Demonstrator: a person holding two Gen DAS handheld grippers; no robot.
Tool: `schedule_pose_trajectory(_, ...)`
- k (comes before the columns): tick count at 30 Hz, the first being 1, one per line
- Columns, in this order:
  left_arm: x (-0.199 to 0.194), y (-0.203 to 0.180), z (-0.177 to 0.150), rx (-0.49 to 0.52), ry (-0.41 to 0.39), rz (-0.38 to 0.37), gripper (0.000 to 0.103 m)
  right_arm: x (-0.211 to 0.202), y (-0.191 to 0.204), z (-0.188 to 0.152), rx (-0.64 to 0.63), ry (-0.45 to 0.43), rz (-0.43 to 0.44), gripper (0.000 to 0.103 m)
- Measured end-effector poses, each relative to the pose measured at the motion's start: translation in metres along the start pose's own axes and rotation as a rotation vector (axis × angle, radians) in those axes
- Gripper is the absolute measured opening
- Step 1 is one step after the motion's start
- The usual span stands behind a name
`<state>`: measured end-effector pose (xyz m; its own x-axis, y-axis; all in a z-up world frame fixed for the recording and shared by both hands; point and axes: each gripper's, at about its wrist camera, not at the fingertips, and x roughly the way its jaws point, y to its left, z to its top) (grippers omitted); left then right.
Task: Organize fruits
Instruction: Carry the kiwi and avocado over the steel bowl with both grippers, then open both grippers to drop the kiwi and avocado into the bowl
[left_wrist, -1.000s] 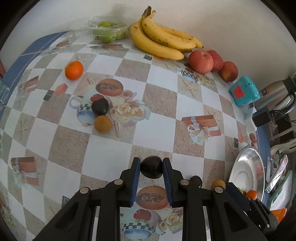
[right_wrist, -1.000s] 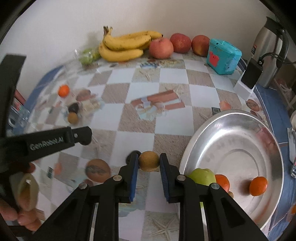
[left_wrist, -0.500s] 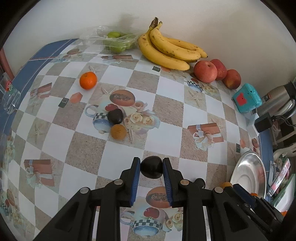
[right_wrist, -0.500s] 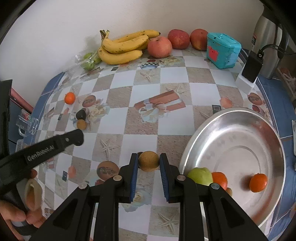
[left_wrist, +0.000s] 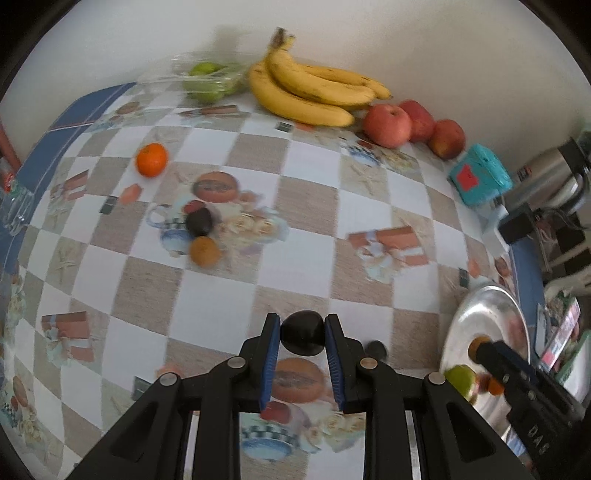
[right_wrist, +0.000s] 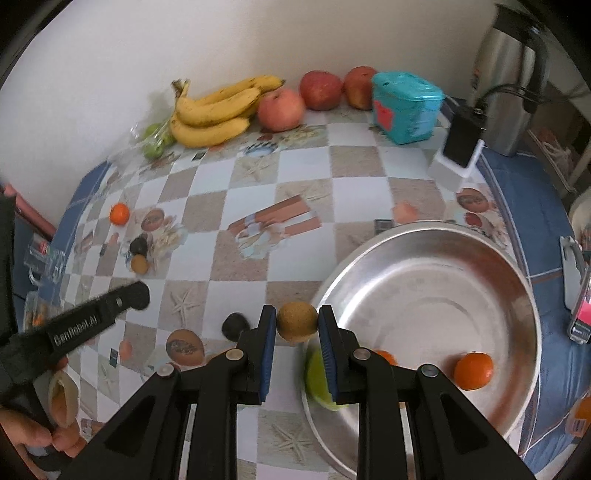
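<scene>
My left gripper is shut on a dark round fruit, held above the checked tablecloth. My right gripper is shut on a brown round fruit, held at the left rim of the steel tray. The tray holds a green fruit and oranges. Another dark fruit lies on the cloth left of my right gripper. On the cloth further off lie an orange, a dark fruit and a brown fruit.
Bananas, three red apples and bagged green fruit line the back wall. A teal box, a black-and-white charger and a steel kettle stand at the back right.
Both grippers keep their fruits. The right gripper has moved right, now at the tray's rim. The left view has shifted right and slightly closer, with motion blur.
</scene>
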<state>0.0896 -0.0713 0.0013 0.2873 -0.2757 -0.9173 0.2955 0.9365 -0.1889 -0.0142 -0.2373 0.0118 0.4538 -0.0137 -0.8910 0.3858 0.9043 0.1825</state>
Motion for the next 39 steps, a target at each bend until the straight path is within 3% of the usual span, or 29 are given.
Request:
schedule_pose_trajectory(9,0.017,-0.071,-0.010,0.095,0.094,-0.082,0.026,-0.008,-0.053,0.001,0.094,-0.016,-0.092,0.024)
schedule_pose_trajectory(18,0.025,-0.144,-0.008,0.218,0.093,-0.084,0.027,0.002,-0.092,-0.006,0.175,0.016,-0.120,0.024)
schedule_pose_trajectory(33,0.047,-0.157,-0.017,0.218,0.138,-0.068,0.028,0.012,-0.107,-0.012,0.212,0.052,-0.151,0.025)
schedule_pose_trajectory(37,0.044,-0.158,-0.015,0.222,0.133,-0.073,0.043,0.007,-0.107,-0.010,0.208,0.036,-0.174,0.026)
schedule_pose_trajectory(39,0.041,-0.158,-0.015,0.221,0.134,-0.082,0.043,0.005,-0.107,-0.010,0.213,0.029,-0.173,0.027)
